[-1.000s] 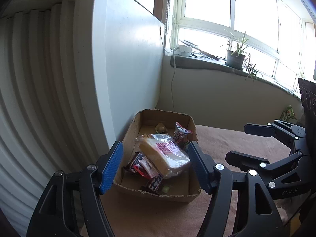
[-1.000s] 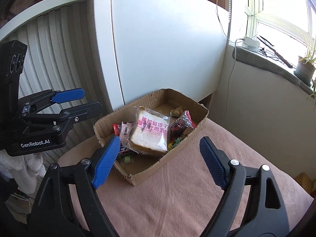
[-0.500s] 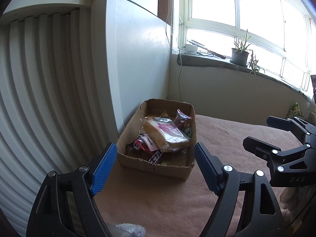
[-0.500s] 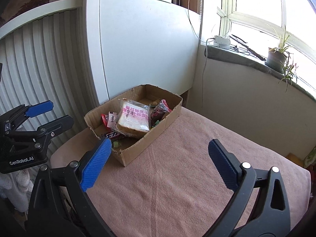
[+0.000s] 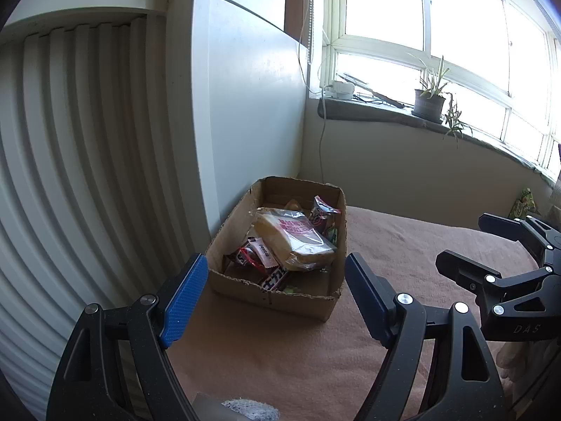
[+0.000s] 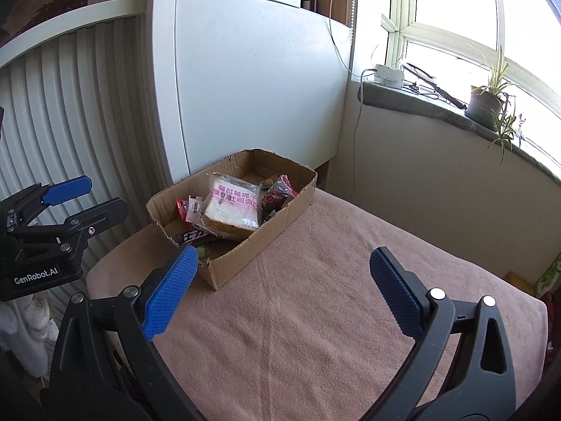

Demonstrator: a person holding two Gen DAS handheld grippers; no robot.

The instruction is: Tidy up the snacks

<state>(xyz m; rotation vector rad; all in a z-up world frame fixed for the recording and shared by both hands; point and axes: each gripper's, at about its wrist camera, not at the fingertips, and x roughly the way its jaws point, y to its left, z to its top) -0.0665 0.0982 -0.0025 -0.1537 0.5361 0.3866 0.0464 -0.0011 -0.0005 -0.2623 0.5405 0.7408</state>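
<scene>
A shallow cardboard box point(image 5: 298, 301) point(image 6: 266, 238) stands at the table's far left corner. In it lie a bagged slice of toast point(image 5: 294, 238) point(image 6: 233, 207), a dark red snack packet point(image 5: 320, 212) point(image 6: 278, 196), a chocolate bar point(image 5: 275, 279) point(image 6: 194, 235) and small candies. My left gripper point(image 5: 271, 294) is open and empty, held back from the box; it also shows in the right wrist view point(image 6: 84, 196). My right gripper point(image 6: 284, 291) is open and empty over the cloth; it also shows in the left wrist view point(image 5: 470, 242).
A pinkish-brown cloth point(image 6: 333, 308) covers the table. A white cabinet panel point(image 6: 252, 80) and slatted wall point(image 5: 70, 161) stand behind the box. A windowsill with a potted plant point(image 6: 487, 101) and a power strip point(image 6: 387, 73) is at the right.
Both grippers have drawn back from the box, which looks smaller and farther now. Both stay open and empty. The snacks in the box have not moved.
</scene>
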